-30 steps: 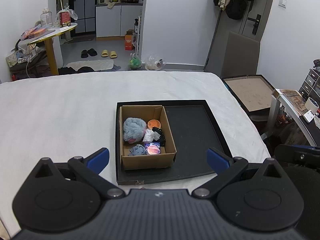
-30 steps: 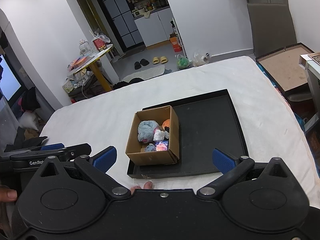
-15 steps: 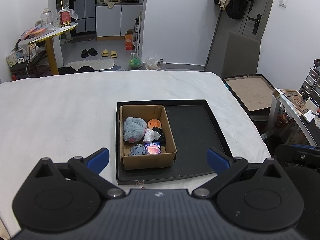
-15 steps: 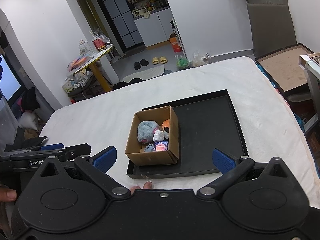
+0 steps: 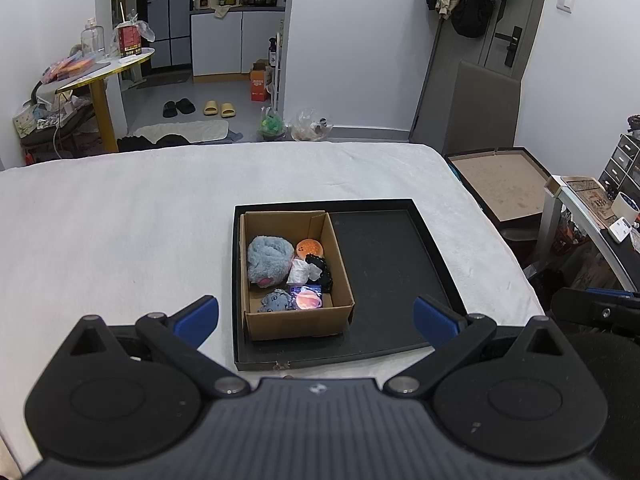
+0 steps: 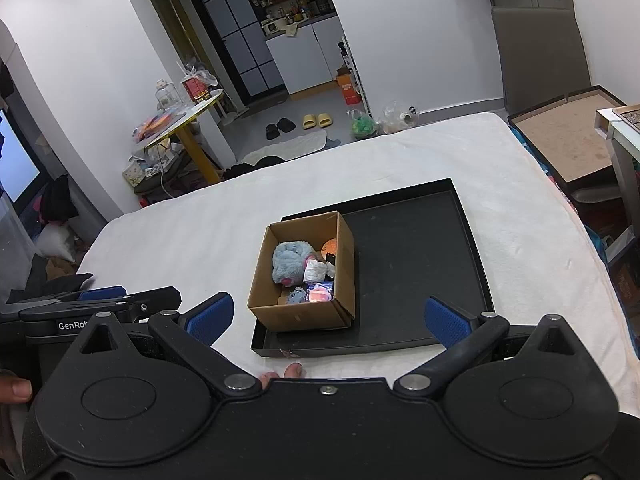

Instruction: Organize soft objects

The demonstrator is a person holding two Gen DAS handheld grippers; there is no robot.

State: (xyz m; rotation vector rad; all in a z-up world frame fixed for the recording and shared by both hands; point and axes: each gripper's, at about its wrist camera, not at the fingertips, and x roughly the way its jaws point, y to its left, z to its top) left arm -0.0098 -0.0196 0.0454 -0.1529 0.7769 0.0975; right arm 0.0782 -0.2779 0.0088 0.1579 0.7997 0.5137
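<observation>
A cardboard box [image 5: 340, 280] [image 6: 344, 268] stands in the left part of a black tray [image 5: 392, 264] [image 6: 416, 264] on the white bed. In the box lie a grey-blue plush [image 5: 267, 255] [image 6: 289, 260], an orange ball [image 5: 309, 247], a white soft piece [image 5: 299, 271], a black piece [image 5: 321, 270], a small grey plush [image 5: 275, 301] and a glowing pink toy [image 5: 307, 299] [image 6: 319, 295]. My left gripper [image 5: 316, 314] is open and empty, short of the box. My right gripper [image 6: 328, 318] is open and empty, near the tray's front edge.
The white bed [image 5: 120, 232] spreads wide around the tray. The left gripper's body [image 6: 100, 304] shows at the right wrist view's left edge. A brown board [image 5: 508, 188] lies beside the bed on the right. A yellow table [image 5: 100, 76] stands at the far left.
Both views have shifted very slightly. The grippers stay open and the box and tray have not moved.
</observation>
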